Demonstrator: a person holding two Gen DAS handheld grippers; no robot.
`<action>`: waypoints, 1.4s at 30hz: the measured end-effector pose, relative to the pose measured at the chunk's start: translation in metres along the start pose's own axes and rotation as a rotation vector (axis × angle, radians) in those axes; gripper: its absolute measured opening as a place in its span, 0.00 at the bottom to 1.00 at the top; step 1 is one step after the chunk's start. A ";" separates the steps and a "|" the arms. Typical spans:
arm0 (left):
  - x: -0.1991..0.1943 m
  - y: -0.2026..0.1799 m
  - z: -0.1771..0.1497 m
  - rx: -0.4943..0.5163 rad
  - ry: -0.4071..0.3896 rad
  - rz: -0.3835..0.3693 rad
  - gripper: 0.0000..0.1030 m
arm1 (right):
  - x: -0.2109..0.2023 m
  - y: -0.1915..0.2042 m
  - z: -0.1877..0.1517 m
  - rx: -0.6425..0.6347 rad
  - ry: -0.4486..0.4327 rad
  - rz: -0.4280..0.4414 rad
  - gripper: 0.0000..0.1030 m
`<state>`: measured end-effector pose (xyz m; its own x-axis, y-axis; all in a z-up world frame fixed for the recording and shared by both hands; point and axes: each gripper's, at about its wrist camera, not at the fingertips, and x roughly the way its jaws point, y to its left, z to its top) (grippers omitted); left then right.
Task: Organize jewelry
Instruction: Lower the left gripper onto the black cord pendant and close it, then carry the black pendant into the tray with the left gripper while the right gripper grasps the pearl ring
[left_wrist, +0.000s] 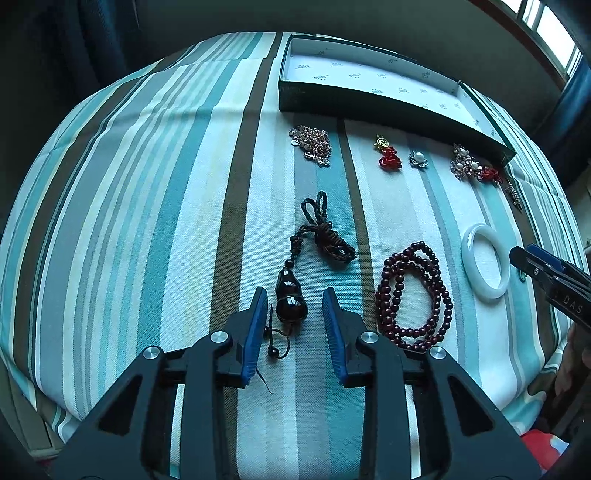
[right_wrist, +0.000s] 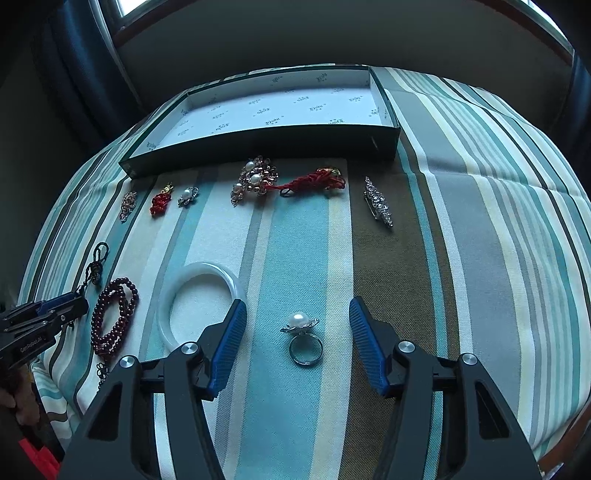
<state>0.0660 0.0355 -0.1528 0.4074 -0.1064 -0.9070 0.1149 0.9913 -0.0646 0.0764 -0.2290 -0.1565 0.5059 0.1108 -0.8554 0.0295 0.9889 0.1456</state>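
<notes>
The left gripper (left_wrist: 295, 306) points steeply down at a striped cloth (left_wrist: 147, 221), its blue pads (left_wrist: 258, 325) apart on either side of a dark gourd pendant (left_wrist: 290, 301) without touching it: released, nothing held. The pendant's braided black cord (left_wrist: 325, 236) lies knotted just beyond it, farther from the gripper. To the right sits a coil of dark red beads (left_wrist: 413, 295), then a white bangle (left_wrist: 484, 258).

The right gripper (right_wrist: 297, 321) also tilts downward, jaws wide apart around a pearl ring (right_wrist: 303, 339) that lies on the cloth between them, untouched. The bangle lies just to its left.

Farther off, a row of small pieces lies along the near wall of an open box (right_wrist: 258, 147): a pearl brooch cluster (right_wrist: 255, 179), a red knotted cord (right_wrist: 314, 181), a crystal hair clip (right_wrist: 378, 201), a small pearl charm (right_wrist: 188, 195) and a small red knot charm (right_wrist: 161, 199). The box, lined with printed white paper, looks empty.

The sorting seems barely begun; both grippers appear lined up for a pick. Next, each would need to lower and close squarely on its piece, the gourd being smooth and likely to slip, the ring low and thin, then carry it to the far box.
</notes>
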 end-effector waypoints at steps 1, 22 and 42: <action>0.000 0.000 0.000 0.003 -0.001 0.002 0.20 | 0.000 0.000 0.000 0.000 0.001 0.000 0.56; -0.003 0.001 0.008 0.014 -0.023 0.020 0.16 | 0.003 0.004 0.002 -0.052 -0.001 -0.031 0.43; -0.017 -0.002 0.016 0.012 -0.081 -0.012 0.16 | -0.009 0.006 0.001 -0.073 -0.014 -0.002 0.21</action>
<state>0.0734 0.0344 -0.1308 0.4775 -0.1246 -0.8697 0.1311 0.9889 -0.0697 0.0727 -0.2245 -0.1480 0.5177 0.1082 -0.8487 -0.0325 0.9937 0.1069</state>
